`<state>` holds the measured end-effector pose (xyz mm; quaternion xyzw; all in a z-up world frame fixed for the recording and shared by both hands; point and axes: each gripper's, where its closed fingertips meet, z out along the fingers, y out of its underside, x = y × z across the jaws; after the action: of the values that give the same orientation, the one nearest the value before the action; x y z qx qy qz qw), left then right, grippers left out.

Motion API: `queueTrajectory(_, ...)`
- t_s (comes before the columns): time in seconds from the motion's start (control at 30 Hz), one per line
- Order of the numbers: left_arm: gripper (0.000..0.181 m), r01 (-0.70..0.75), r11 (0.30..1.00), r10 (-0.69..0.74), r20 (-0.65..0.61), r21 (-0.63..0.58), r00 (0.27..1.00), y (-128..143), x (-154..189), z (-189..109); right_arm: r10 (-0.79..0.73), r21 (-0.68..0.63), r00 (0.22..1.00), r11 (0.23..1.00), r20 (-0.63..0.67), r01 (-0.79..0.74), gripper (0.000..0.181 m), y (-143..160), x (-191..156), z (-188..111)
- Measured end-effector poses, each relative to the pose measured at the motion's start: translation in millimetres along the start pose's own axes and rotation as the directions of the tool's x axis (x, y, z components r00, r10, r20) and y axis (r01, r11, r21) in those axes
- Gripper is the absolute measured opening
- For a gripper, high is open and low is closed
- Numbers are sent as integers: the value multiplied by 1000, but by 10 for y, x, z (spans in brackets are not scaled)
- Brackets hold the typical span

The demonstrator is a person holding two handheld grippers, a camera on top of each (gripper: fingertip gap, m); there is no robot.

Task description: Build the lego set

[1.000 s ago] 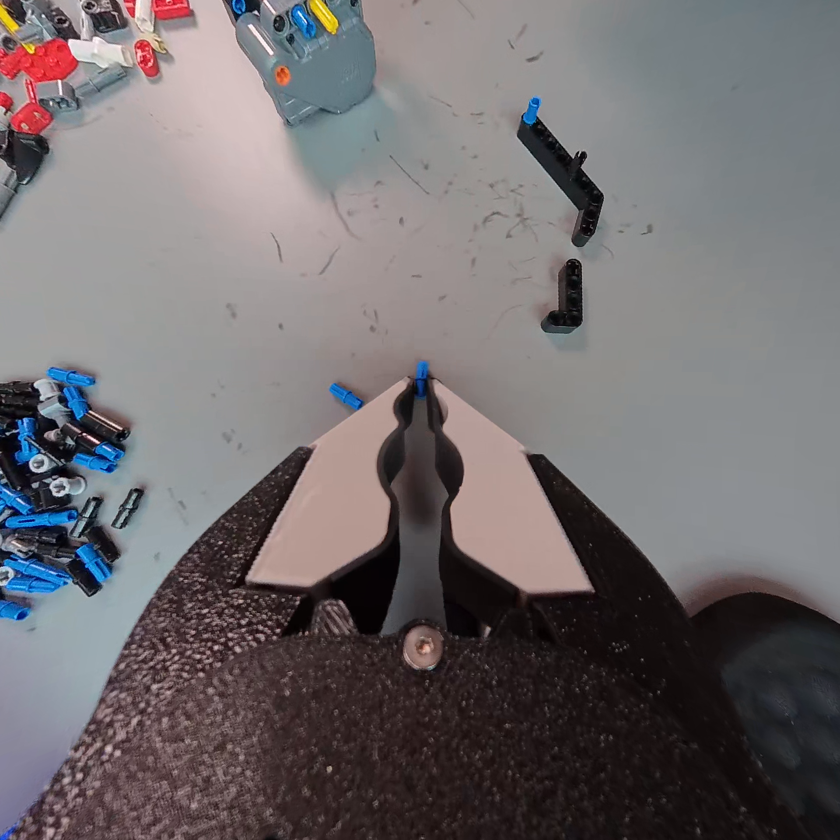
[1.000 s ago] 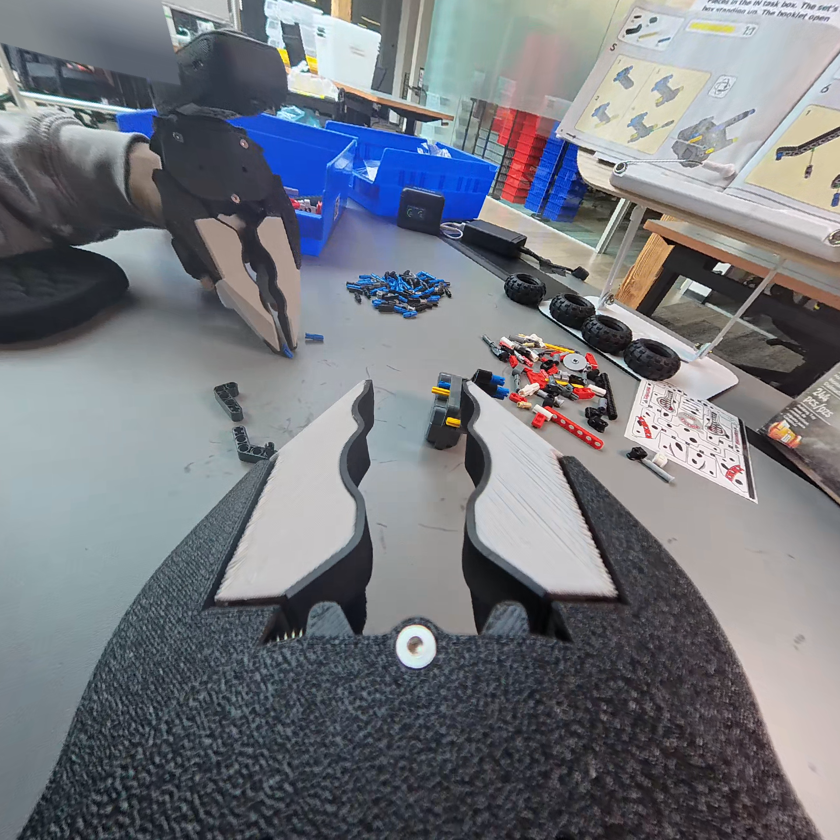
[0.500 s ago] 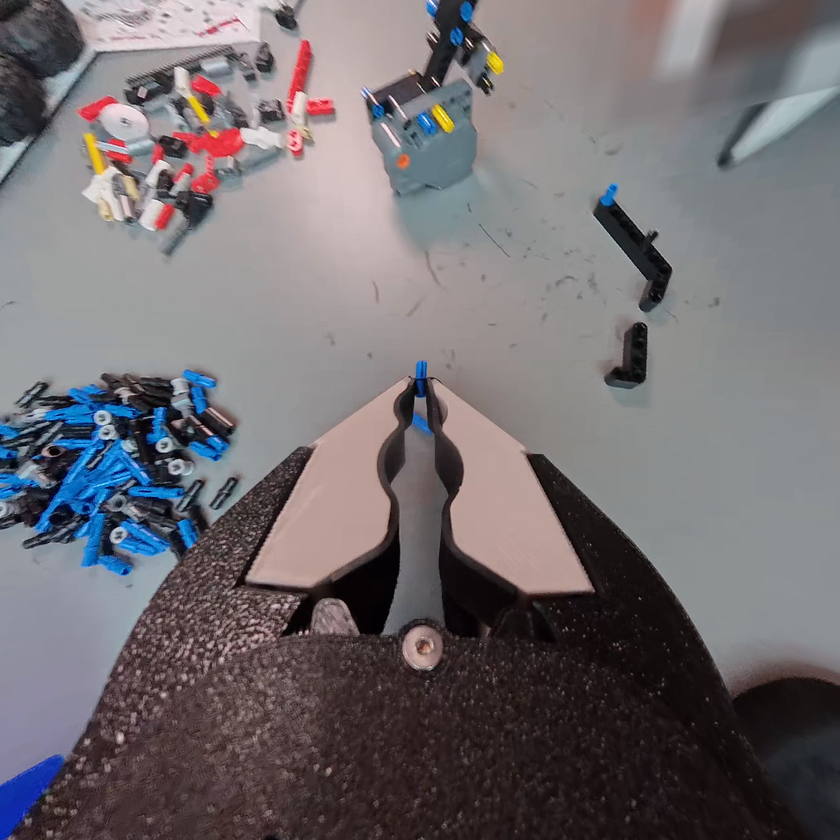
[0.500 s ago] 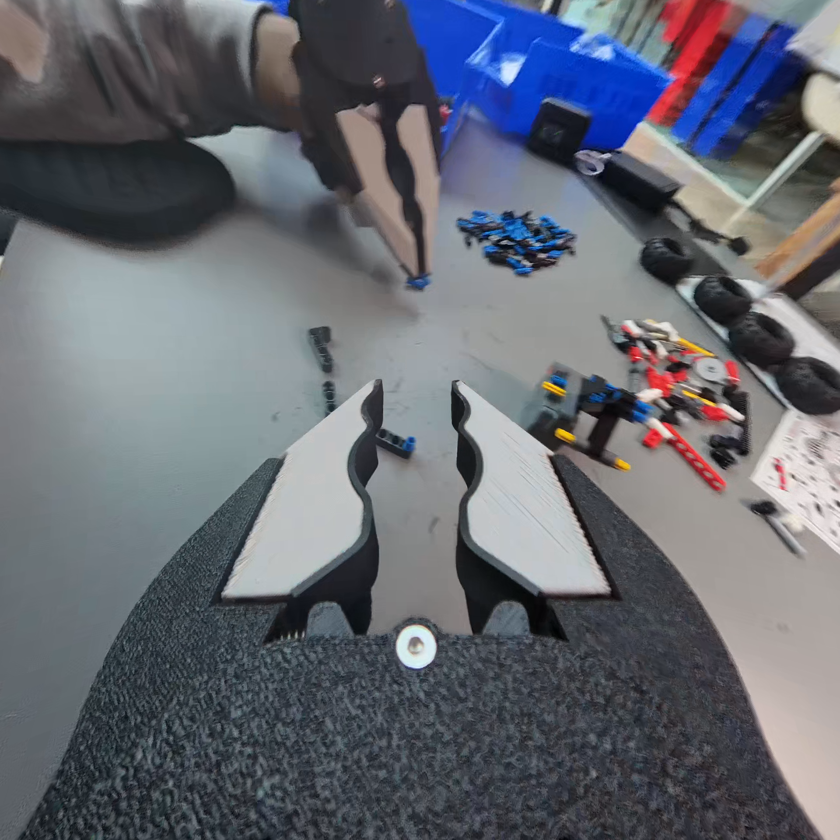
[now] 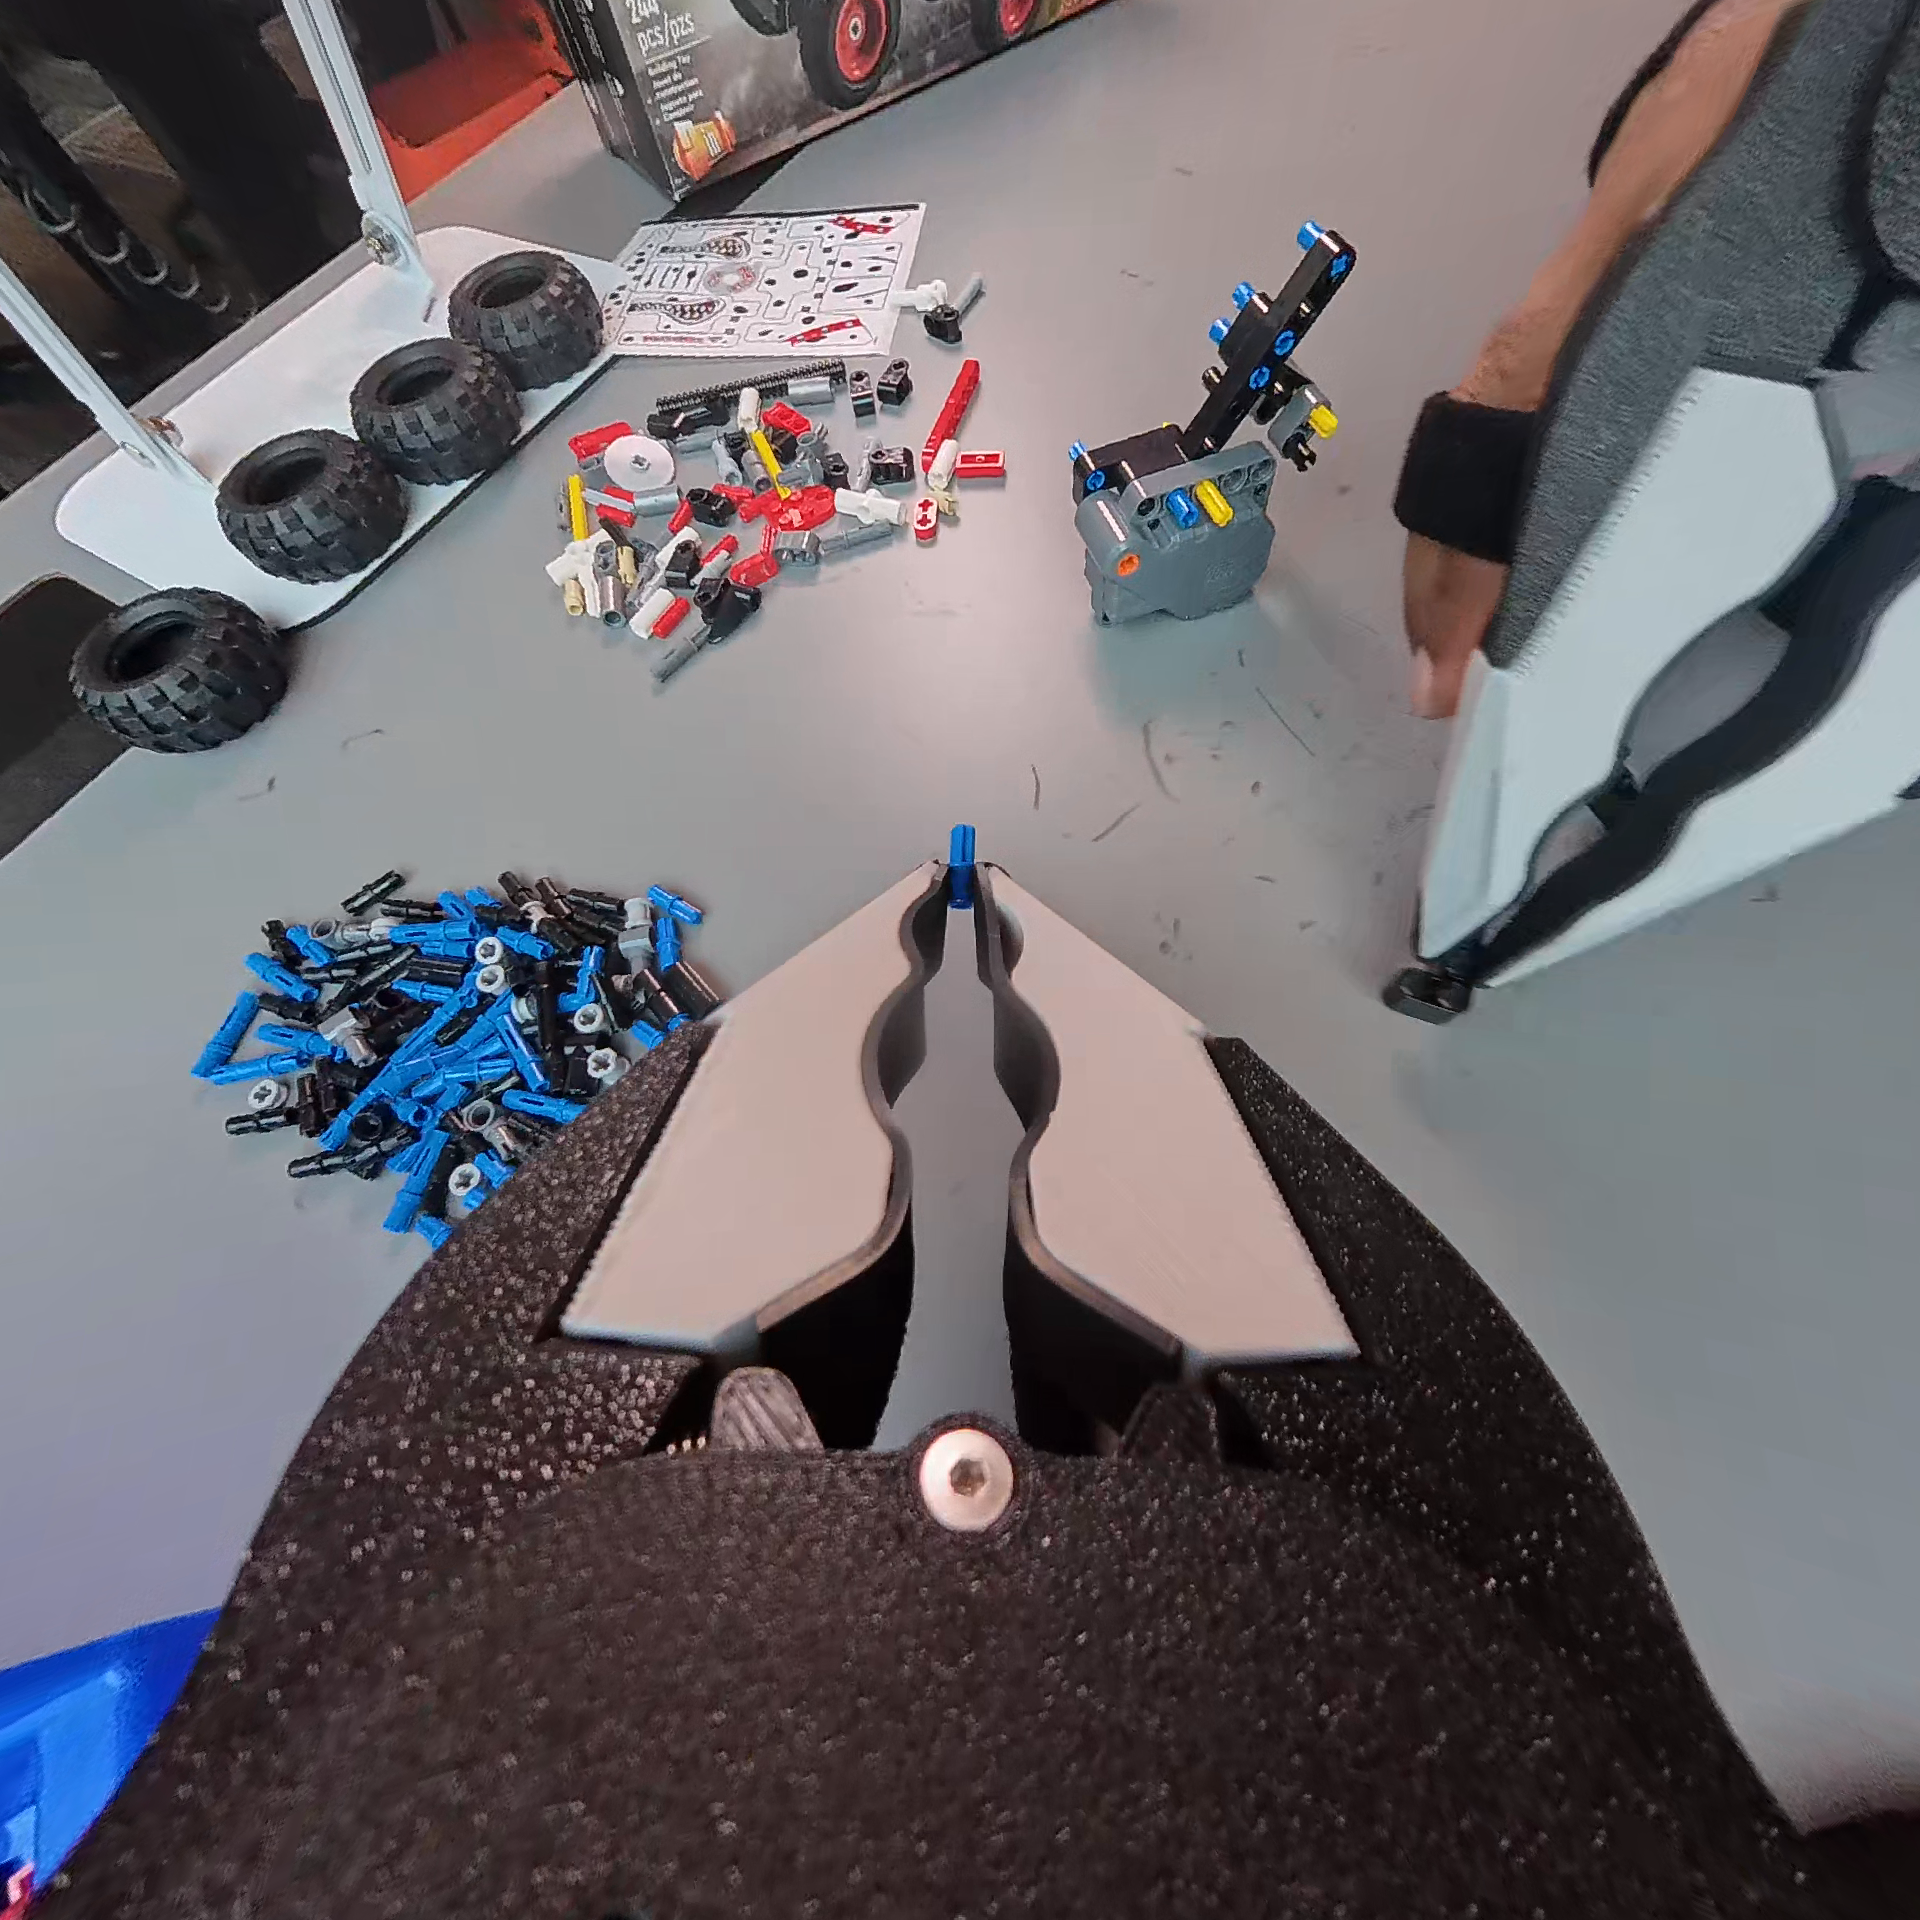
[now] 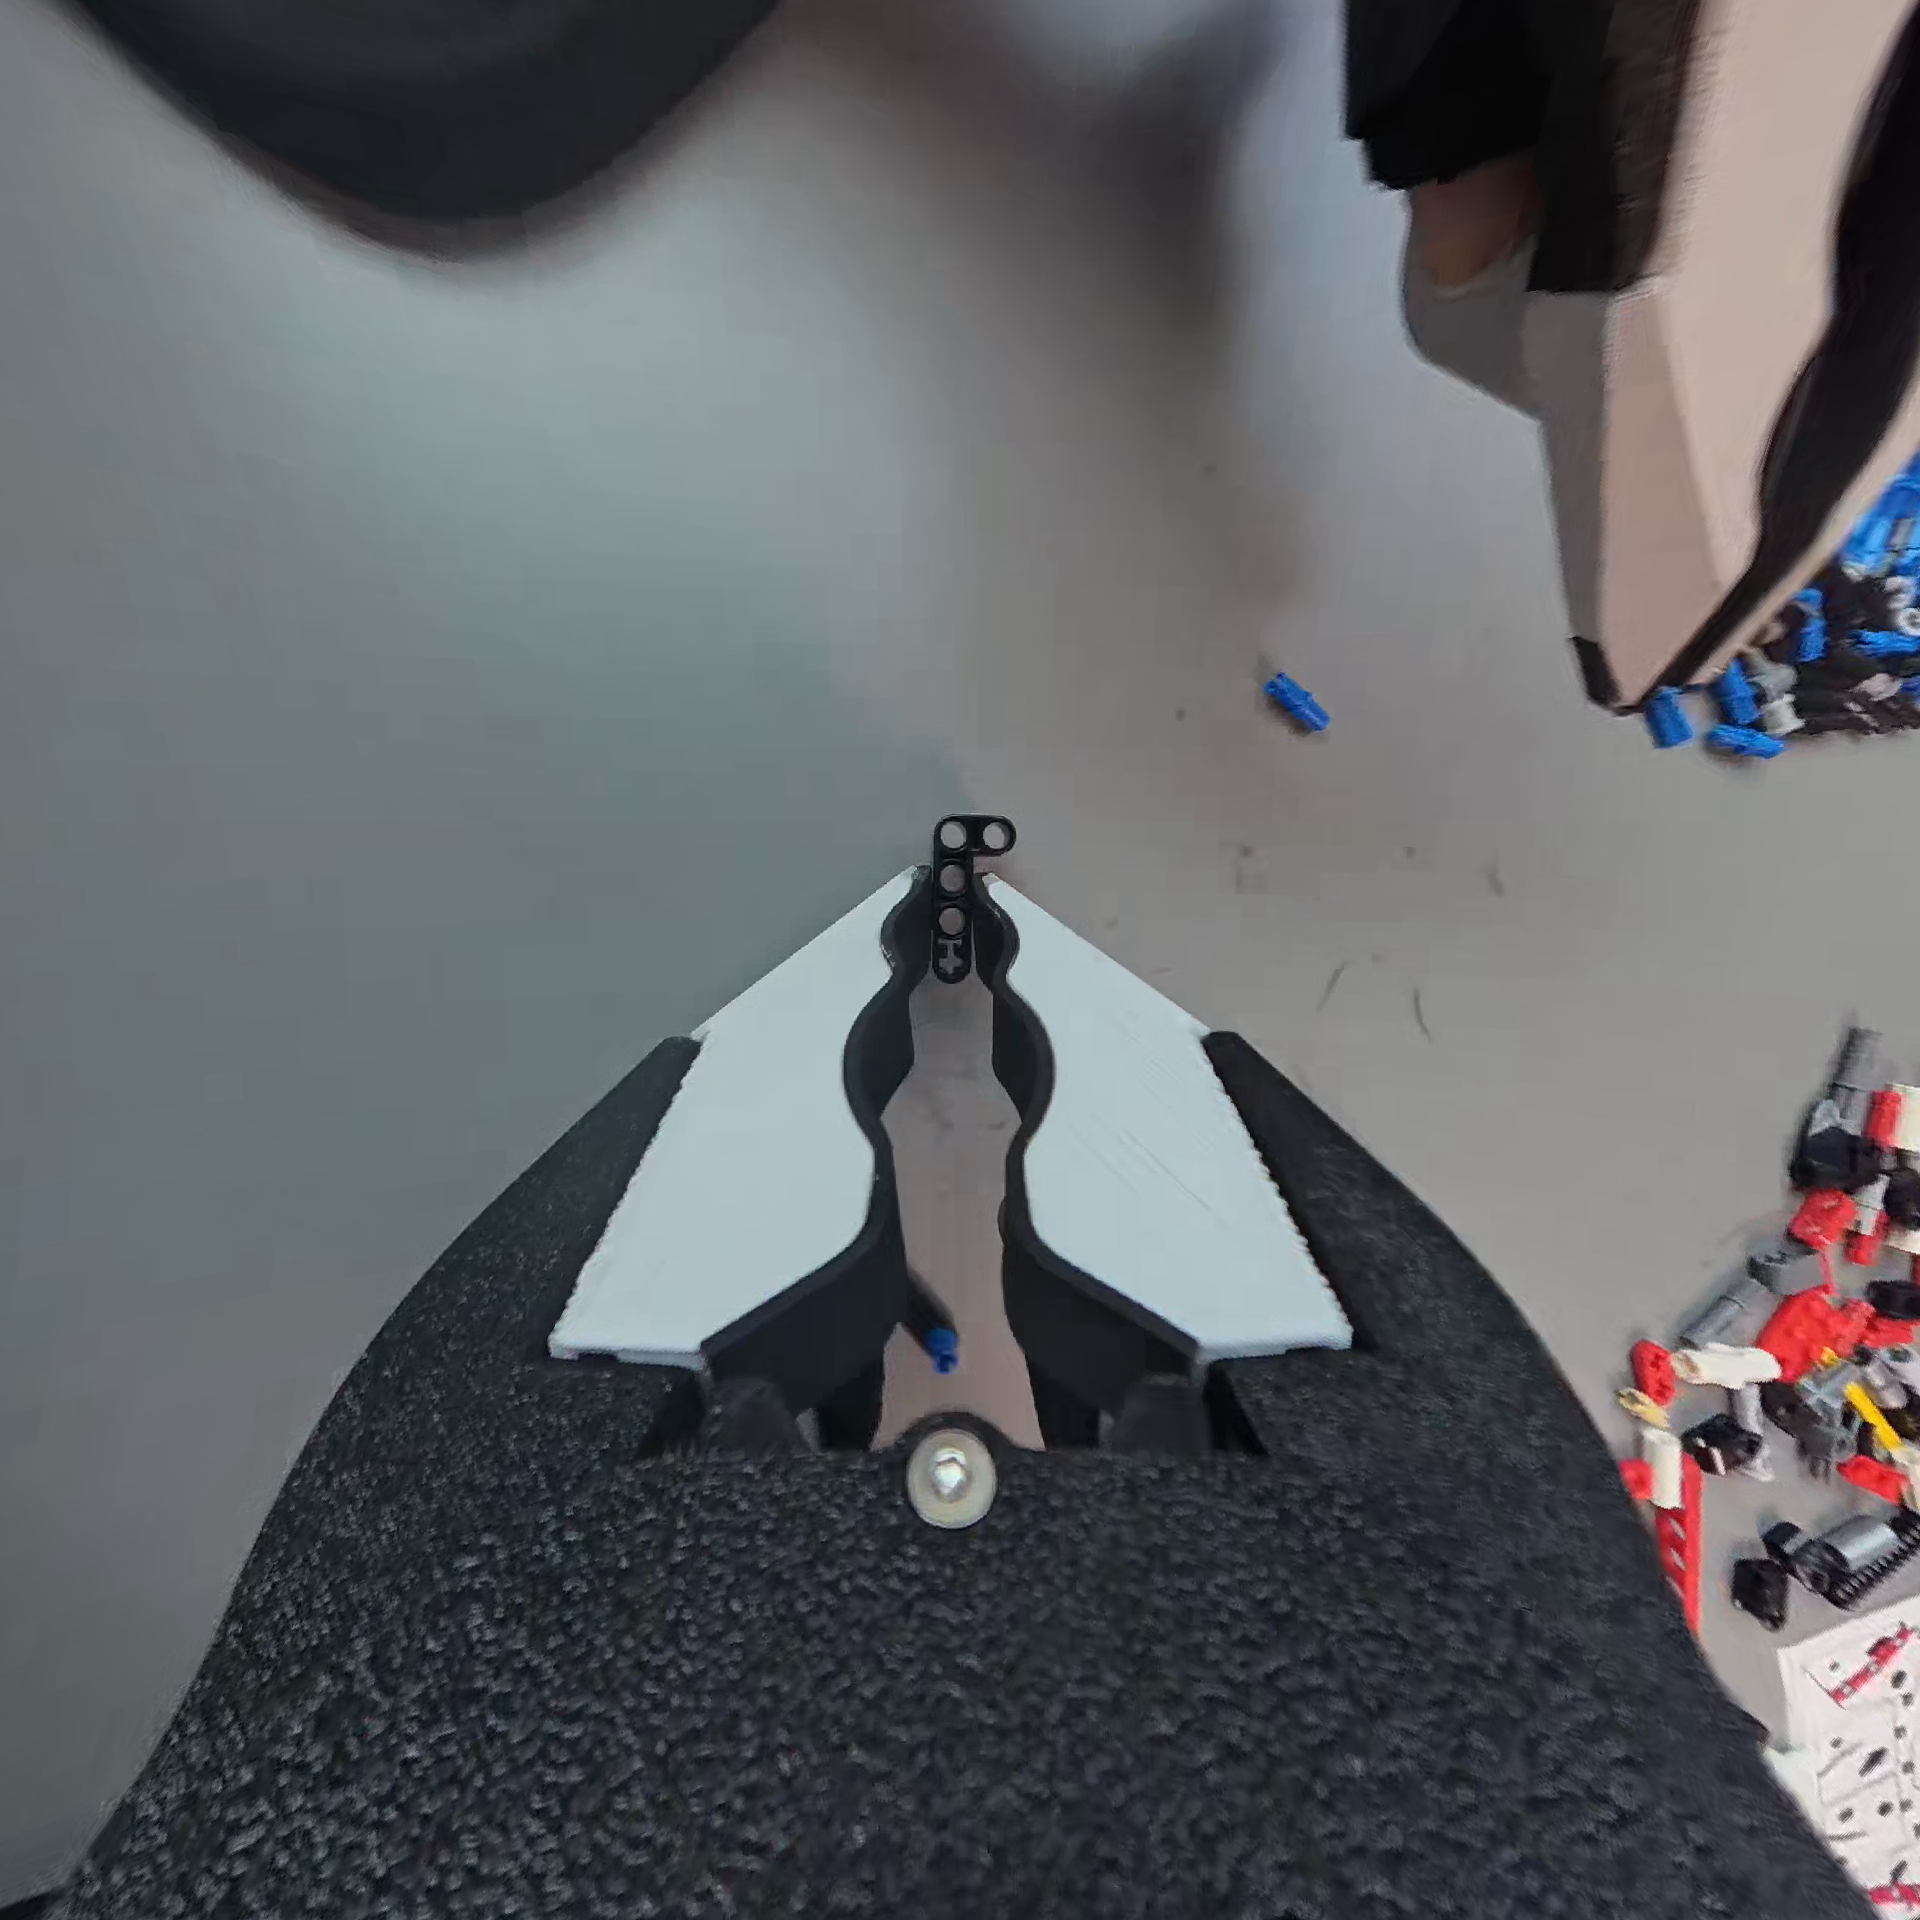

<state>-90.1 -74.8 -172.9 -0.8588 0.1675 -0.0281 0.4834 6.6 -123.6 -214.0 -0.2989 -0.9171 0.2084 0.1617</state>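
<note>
Left gripper [image 5: 961,883]: jaws closed on a blue pin [image 5: 962,864], which stands upright with its upper end proud of the tips, above the grey table [image 5: 831,727].

Right gripper [image 6: 951,883]: jaws closed on a black L-shaped beam [image 6: 958,894]. The long arm is clamped between the tips; the short arm sticks out past them, pointing right. In the left wrist view the same gripper [image 5: 1455,971] enters from the right, held in a person's hand [image 5: 1455,582], tips low near the table with a dark part at their end.

Landmark: the partly built assembly [image 5: 1184,499], a grey motor block with a black beam rising from it, carrying blue and yellow pins. It stands upright on the table.
- Left of the assembly: a loose scatter of red, white, grey and black parts [image 5: 769,499].
- Farther left: four black tyres [image 5: 312,499], three on a white stand base [image 5: 135,488] and one beside it.
- Behind and left of the assembly: sticker sheet [image 5: 769,281], and beyond it the set box [image 5: 748,83].
- Nearer the camera and left of the assembly: heap of blue and black pins [image 5: 447,1039].

One stray blue connector [image 6: 1296,702] lies alone on the table, apart from the heap.
</note>
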Motion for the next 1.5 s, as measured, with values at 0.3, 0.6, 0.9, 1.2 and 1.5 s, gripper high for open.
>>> queueTrajectory(0.3,4,-15,1000,15,-22,19,1000,-52,86,0,164,77,975,985,-147,-155,33,56,519,-75)
queueTrajectory(0.6,4,174,957,-52,-453,234,890,-575,888,-153,236,597,918,803,-318,0,30,-68,236,-921)
queueTrajectory(0.9,4,449,868,-142,-762,210,632,-907,1373,-241,311,787,903,616,-297,47,4,-31,129,-1267)
queueTrajectory(1.2,4,572,810,-242,-812,133,531,-944,1271,-201,353,798,895,603,-273,5,30,73,175,-1290)
queueTrajectory(1.5,4,566,820,-252,-839,79,481,-918,1367,-173,286,791,905,606,-314,83,12,-93,63,-1302)
